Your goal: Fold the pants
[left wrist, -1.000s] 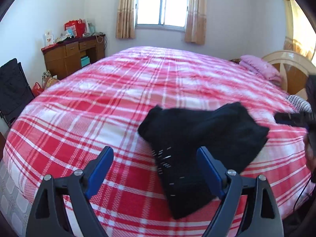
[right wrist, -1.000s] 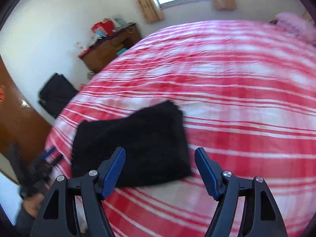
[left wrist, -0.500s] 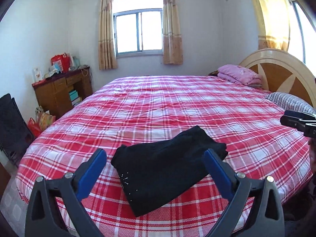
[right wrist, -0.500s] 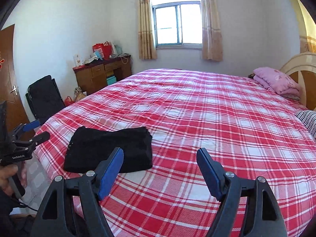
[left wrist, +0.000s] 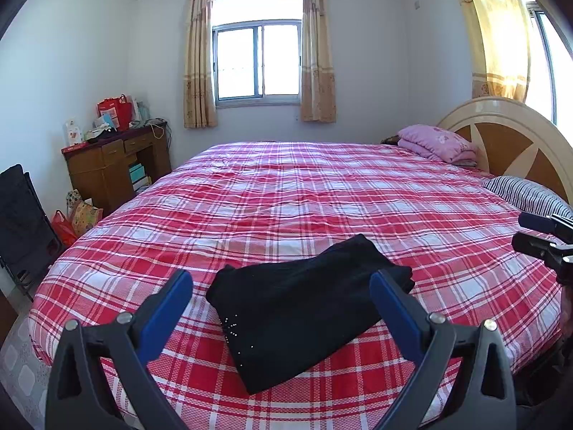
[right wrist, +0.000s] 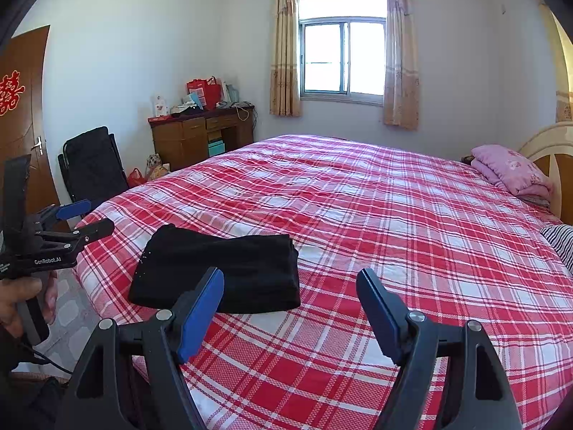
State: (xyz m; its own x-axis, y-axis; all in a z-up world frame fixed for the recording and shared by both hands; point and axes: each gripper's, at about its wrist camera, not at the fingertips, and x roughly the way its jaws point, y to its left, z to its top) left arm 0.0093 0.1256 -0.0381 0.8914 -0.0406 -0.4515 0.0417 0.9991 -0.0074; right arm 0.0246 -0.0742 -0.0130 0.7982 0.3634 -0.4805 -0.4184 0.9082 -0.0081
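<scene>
Black pants point(left wrist: 304, 308) lie folded into a compact bundle on the red plaid bed point(left wrist: 322, 193), near its front edge. They also show in the right wrist view point(right wrist: 222, 268). My left gripper point(left wrist: 281, 286) is open and empty, held back above the pants. My right gripper point(right wrist: 290, 286) is open and empty, to the right of the pants and clear of them. The left gripper shows at the left edge of the right wrist view point(right wrist: 86, 218), and the right gripper at the right edge of the left wrist view point(left wrist: 526, 229).
A pink folded blanket point(left wrist: 437, 141) and a striped pillow point(left wrist: 526, 193) lie by the headboard point(left wrist: 512, 136) at the right. A wooden desk point(left wrist: 111, 165) with clutter and a black folded chair point(left wrist: 21, 222) stand left of the bed. A window point(left wrist: 258, 61) is behind.
Both grippers have pulled back and up from the folded pants, so the whole room is in view. The pants stay on the bed.
</scene>
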